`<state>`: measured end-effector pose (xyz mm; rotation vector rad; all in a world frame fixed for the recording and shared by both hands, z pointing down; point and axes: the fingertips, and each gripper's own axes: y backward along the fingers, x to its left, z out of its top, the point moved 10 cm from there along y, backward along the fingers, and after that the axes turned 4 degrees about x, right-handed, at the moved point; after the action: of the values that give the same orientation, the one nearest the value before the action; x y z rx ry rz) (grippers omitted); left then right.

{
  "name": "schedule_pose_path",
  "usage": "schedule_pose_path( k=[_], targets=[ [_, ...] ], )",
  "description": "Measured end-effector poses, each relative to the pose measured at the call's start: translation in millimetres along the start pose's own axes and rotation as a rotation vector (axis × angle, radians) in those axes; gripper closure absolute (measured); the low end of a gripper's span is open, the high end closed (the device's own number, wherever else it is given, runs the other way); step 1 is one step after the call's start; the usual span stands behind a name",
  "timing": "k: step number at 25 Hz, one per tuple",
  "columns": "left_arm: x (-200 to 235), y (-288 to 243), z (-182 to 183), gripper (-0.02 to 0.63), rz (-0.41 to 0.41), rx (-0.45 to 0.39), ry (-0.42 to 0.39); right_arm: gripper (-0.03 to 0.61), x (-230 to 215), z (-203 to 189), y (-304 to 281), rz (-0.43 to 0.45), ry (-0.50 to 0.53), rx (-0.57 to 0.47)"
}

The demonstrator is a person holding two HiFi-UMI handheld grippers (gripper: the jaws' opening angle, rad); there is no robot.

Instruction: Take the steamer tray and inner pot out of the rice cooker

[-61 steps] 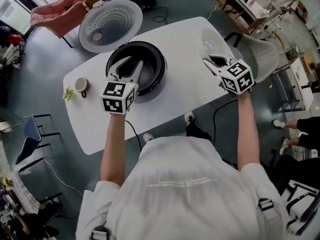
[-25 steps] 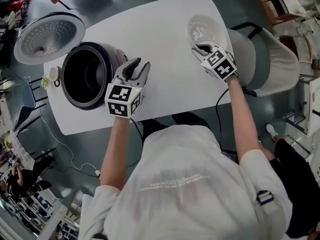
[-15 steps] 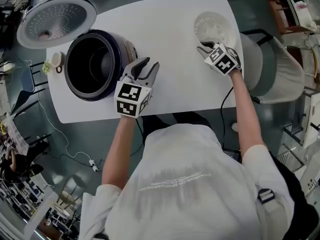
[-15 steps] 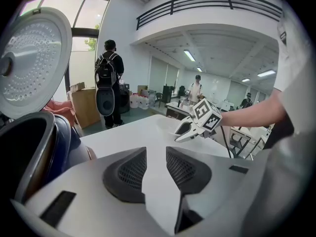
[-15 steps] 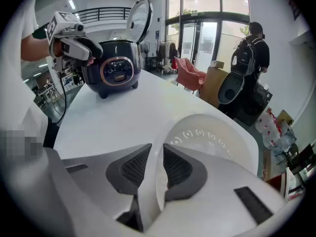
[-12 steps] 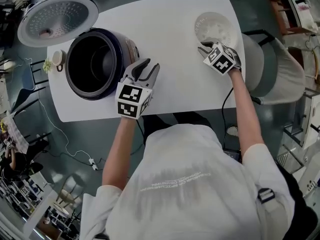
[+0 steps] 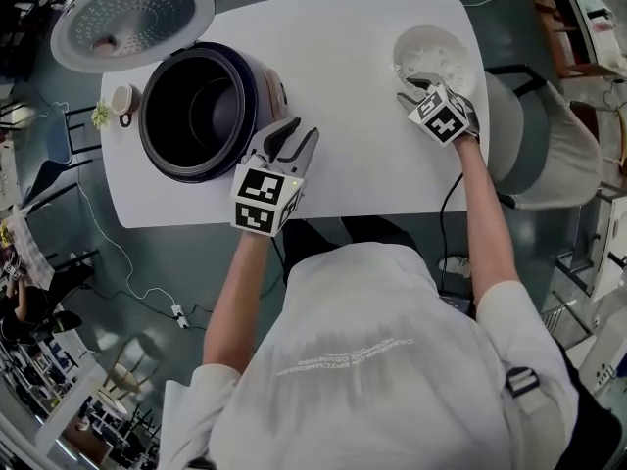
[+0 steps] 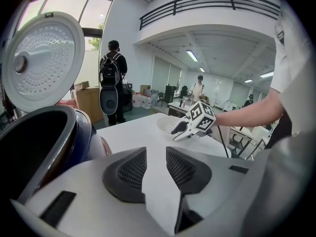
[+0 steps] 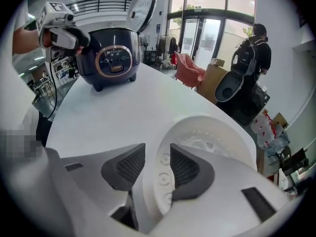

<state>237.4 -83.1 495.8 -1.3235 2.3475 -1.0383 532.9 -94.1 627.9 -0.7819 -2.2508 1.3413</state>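
Holding your right claw at the steamer tray, you have just been opening its jaws; the tray's rim stands between them, not pressed. The tray rests on the tabletop, far right corner. Your left claw is open and empty beside the rice cooker.

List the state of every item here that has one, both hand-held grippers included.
Rice cooker lid: swung open.
Inner pot: appears still seated in the rice cooker.
Steamer tray: out, resting on the table.
Right hand-held gripper: jaws have just been opening, tray rim between them, pads not pressing.
Left hand-held gripper: jaws apart, nothing between them.
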Motion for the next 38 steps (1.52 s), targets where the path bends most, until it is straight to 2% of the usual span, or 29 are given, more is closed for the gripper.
schedule_pose_path(
  k=[3,9,17,22,27,38],
  targets=[
    [0,9,-4,0.480,0.007,-0.010,0.002,0.396,2,4,13,-0.021,-0.039,-0.032],
    [-4,31,-14,0.480,0.002,-0.025,0.000,0.402,18,7,53,-0.068,-0.218,-0.145],
    [0,66,-11,0.480,-0.048,-0.103,-0.060,0.410,52,17,107,-0.159,-0.319,-0.283],
    [-3,85,-1,0.480,-0.081,-0.177,-0.110,0.413,71,28,146,-0.226,-0.337,-0.339],
    [8,115,11,0.486,-0.083,-0.252,-0.137,0.414,90,45,183,-0.258,-0.378,-0.419],
    [55,193,16,0.486,0.012,-0.387,-0.139,0.414,133,113,227,-0.279,-0.292,-0.536]
  ],
)
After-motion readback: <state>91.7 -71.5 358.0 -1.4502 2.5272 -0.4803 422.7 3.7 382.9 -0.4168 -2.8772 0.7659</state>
